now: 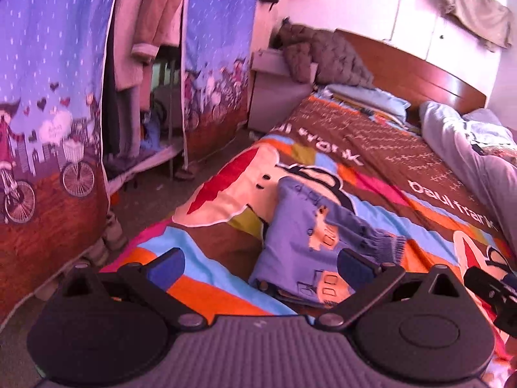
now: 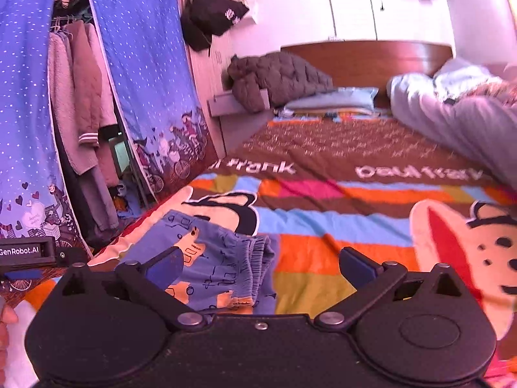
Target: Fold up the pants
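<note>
Hovering above the bed, the left gripper is standing with its jaws spread wide and nothing between the blue pads, and the right gripper is doing the same, gaping over the bedspread.

Just past the fingertips the pants are lying folded into a compact bundle on the bedspread, touched by neither tool. In the right wrist view the pants are sitting toward the left, partly behind the left finger. They are looking light blue, printed with small dark outline drawings and pale orange shapes, a gathered elastic waistband bunching at one edge and a ribbed cuff sticking out at the side.

The bedspread is showing bright stripes, a cartoon face and a brown band where white letters are reading "paul frank", upside down and partly cut off. At the left edge of the right view, the other tool's body is carrying a label reading "GenRobot.AI". A black bag is hanging on the wall with a white mark too blurred to read.
</note>
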`<action>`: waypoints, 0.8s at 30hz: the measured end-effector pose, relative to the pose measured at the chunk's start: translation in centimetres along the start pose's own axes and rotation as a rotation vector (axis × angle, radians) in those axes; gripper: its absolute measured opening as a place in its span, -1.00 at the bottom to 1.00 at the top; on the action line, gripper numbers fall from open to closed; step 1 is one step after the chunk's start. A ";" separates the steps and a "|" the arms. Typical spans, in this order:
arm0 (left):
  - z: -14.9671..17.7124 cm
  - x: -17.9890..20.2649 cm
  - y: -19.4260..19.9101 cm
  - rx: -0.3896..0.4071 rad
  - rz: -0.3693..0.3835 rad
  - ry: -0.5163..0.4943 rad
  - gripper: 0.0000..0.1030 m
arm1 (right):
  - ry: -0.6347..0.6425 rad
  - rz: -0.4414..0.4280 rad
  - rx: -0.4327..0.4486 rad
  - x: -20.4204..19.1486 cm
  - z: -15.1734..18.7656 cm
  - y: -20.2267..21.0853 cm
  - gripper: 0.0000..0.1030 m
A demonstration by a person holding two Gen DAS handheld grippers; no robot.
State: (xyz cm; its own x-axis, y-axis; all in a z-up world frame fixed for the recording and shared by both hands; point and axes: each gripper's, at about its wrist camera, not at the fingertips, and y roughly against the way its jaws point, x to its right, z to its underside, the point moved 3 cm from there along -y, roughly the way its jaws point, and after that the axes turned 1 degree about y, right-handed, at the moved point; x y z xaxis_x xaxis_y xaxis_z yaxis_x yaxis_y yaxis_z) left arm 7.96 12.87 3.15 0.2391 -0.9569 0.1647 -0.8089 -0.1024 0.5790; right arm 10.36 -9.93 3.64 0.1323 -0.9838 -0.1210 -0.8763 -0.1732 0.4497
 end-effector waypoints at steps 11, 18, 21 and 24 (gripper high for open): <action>4.2 3.4 3.5 0.087 0.031 -0.200 0.99 | -0.031 0.063 0.055 1.1 2.9 6.7 0.99; 5.8 2.8 4.1 0.103 0.078 -0.194 0.99 | -0.057 0.098 0.040 1.9 4.8 7.7 0.99; 6.1 2.6 4.0 0.098 0.073 -0.189 0.99 | -0.050 0.108 0.026 1.9 5.4 7.6 0.99; 6.2 2.3 3.9 0.098 0.071 -0.181 0.99 | -0.039 0.113 0.010 1.6 5.7 7.3 0.99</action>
State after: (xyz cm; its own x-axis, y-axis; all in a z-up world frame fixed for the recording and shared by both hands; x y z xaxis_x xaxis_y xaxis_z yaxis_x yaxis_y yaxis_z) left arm 2.02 8.60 0.79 0.0865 -0.9950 0.0508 -0.8705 -0.0507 0.4896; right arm 1.53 -12.53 1.63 0.0141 -0.9944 -0.1043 -0.8892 -0.0602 0.4536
